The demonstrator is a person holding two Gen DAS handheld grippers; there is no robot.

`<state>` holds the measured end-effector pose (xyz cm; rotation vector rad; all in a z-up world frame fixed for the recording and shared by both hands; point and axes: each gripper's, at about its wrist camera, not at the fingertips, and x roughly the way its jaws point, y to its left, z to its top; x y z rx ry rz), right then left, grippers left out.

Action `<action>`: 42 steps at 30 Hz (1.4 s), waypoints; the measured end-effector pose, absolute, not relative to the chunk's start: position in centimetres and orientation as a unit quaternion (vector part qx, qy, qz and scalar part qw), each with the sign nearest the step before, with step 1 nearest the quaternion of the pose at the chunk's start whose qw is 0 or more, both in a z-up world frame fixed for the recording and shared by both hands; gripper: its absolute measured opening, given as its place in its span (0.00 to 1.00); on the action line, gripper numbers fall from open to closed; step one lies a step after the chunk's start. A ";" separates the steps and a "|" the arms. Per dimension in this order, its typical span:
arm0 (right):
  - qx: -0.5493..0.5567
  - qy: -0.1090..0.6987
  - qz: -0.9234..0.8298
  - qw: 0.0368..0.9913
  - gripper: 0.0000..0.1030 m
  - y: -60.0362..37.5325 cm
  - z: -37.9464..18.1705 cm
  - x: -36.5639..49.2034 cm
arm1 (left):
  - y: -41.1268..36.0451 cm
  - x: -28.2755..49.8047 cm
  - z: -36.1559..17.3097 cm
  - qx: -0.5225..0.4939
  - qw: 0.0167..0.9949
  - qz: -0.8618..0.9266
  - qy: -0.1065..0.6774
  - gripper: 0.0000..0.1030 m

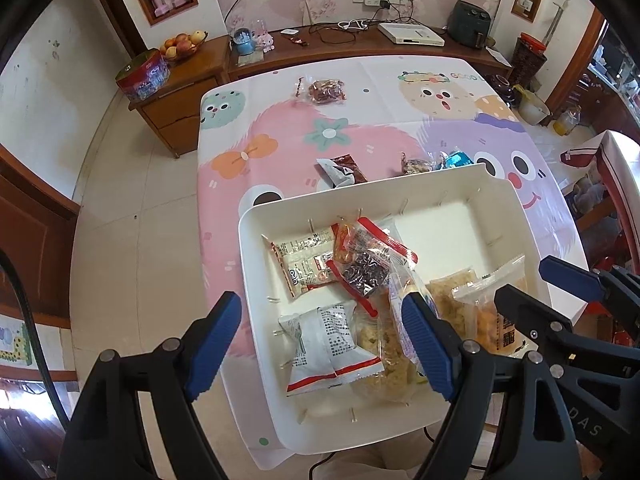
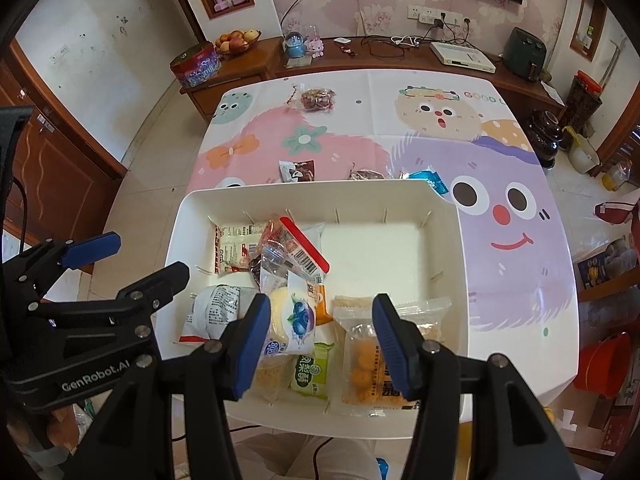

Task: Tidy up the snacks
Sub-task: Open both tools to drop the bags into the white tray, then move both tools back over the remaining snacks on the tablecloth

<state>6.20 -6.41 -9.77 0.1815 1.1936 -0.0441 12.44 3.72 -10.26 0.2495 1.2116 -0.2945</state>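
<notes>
Your white rectangular plastic bin (image 2: pixel 452 264) sits at the near edge of the table with its cartoon-printed cloth (image 2: pixel 520 240), holding crinkly snack packets (image 2: pixel 360 356) along its left and near sides. Both claws hover above it, jaws apart, gripping nothing: left gripper (image 1: pixel 320 344), right gripper (image 2: pixel 320 344). Four more wrapped snacks (image 2: pixel 298 171) lie beyond the bin's far wall.

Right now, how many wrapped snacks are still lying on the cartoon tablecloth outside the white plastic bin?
4: a clear bag of red snacks at the far edge, then a brown-and-white packet, a dark crinkly packet and a shiny blue packet just beyond the bin. Its wall may hide more.
</notes>
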 end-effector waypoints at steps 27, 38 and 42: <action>0.110 0.527 -0.054 0.841 0.52 -11.6 -7.0 10.3 | 1.5 17.7 -9.4 0.092 0.815 -0.139 0.555 0.79; 0.150 0.527 -0.078 0.833 0.52 -17.8 -8.0 15.9 | -0.8 23.7 -10.7 0.075 0.811 -0.131 0.566 0.79; 0.187 0.553 -0.086 0.808 0.52 -20.6 -10.5 18.5 | -1.7 26.5 -12.5 0.055 0.796 -0.130 0.589 0.79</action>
